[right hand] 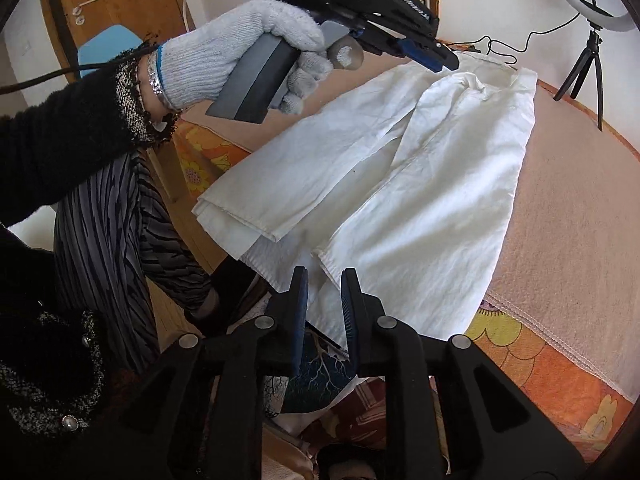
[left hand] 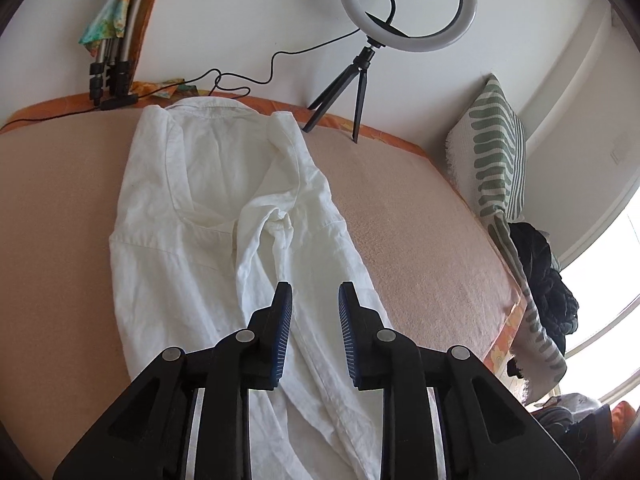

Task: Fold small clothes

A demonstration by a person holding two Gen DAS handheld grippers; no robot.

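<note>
Beneath and ahead of the left gripper [left hand: 315, 294], a white garment [left hand: 224, 216] lies on the peach blanket [left hand: 420, 232]; jaws parted, empty. In the right view, the right gripper [right hand: 324, 280] hangs open above the garment's near hem.

In the right wrist view, the black handheld left gripper [right hand: 436, 58], held up at the far left of the scene by a hand in a grey knitted glove [right hand: 240, 52], bears small white lettering. Three short lines are printed on its black top block, too small to make out. One white word runs along its black side arm, also too blurred to read. No other writing shows.
</note>
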